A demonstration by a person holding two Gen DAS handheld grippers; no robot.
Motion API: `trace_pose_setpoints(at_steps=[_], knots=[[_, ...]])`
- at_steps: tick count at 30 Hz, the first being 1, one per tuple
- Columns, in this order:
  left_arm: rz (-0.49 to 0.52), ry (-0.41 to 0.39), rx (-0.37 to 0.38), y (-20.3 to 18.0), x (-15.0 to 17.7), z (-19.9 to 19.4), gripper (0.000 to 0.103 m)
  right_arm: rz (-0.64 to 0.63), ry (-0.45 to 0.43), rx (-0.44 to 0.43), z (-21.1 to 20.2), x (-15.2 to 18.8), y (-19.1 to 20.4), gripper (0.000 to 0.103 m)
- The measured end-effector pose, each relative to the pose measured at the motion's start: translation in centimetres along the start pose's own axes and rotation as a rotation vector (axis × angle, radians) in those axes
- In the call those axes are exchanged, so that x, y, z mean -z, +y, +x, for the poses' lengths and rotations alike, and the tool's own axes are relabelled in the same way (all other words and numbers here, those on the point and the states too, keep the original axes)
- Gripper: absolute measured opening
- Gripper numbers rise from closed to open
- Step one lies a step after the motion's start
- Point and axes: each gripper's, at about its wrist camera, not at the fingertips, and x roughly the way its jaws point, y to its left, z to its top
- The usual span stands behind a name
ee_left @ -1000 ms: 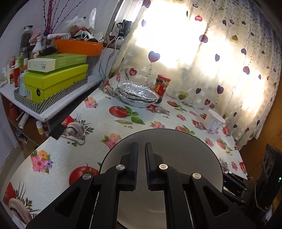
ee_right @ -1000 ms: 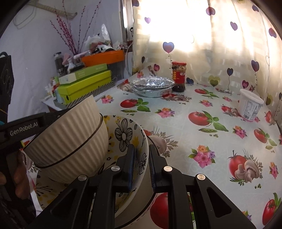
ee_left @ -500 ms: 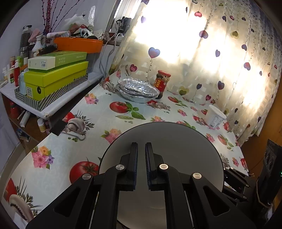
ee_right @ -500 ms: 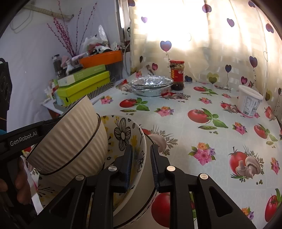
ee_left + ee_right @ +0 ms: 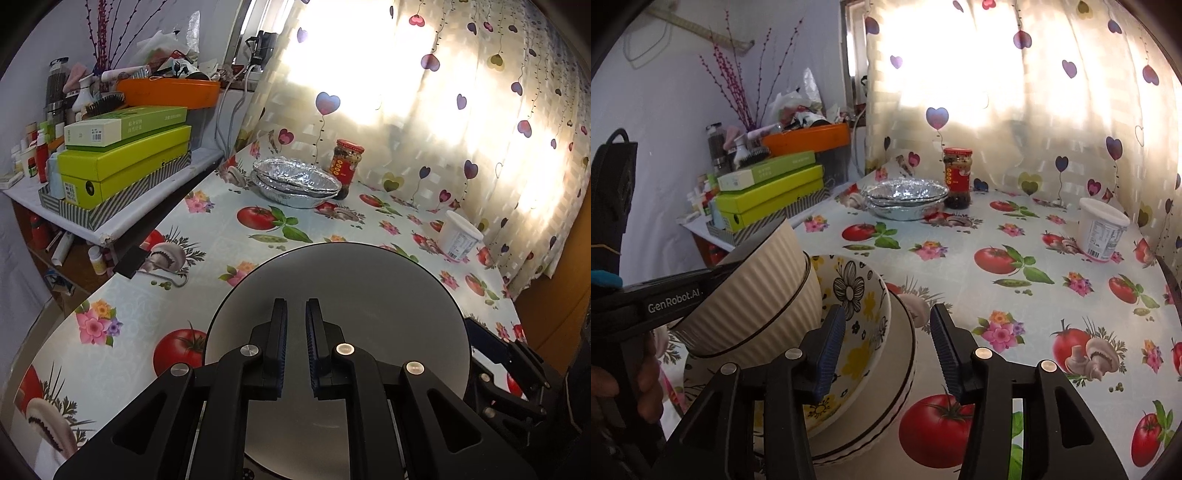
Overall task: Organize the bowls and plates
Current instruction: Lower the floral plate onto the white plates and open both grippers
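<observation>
The left gripper (image 5: 295, 306) is pinched almost fully together on the rim of 2 nested ribbed cream bowls (image 5: 750, 295), held tilted above the near left edge of the table (image 5: 1015, 229); through its own camera the underside of the bowls fills the foreground as a grey disc. A hand (image 5: 624, 384) grips its handle at the left edge of the right wrist view.

The right gripper (image 5: 888, 343) has just been opening, and its jaws now stand apart, straddling the rim of the flower-patterned bowl (image 5: 857, 310) without pressing on it. That bowl sits tilted inside a white bowl with a dark rim line (image 5: 901, 369), at the near left edge of the table, and the ribbed bowls lean into it.

Farther along the table, toward the curtain (image 5: 1015, 92), a stack of foil trays (image 5: 905, 197) lies at the far edge with a red-lidded jar (image 5: 956, 177) just beside it. A white tub (image 5: 1100, 229) stands near the right edge. Past the left edge, a shelf carries green boxes (image 5: 768, 195) and an orange tray (image 5: 805, 138).
</observation>
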Motion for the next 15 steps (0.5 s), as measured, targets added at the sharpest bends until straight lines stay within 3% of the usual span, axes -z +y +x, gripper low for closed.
trace_pose_setpoints(at_steps=[13,14,15], knots=[[0.016,-0.013,-0.034,0.0,-0.1,-0.6,0.011,0.079,-0.026,0.007,-2.2,0.6,-2.1,0.048],[0.02,-0.013,-0.035,0.0,-0.1,-0.6,0.011,0.082,-0.027,0.008,-2.3,0.6,-2.2,0.046],[0.021,-0.011,-0.036,-0.1,-0.1,-0.6,0.011,0.087,-0.03,0.008,-2.4,0.7,-2.4,0.038]])
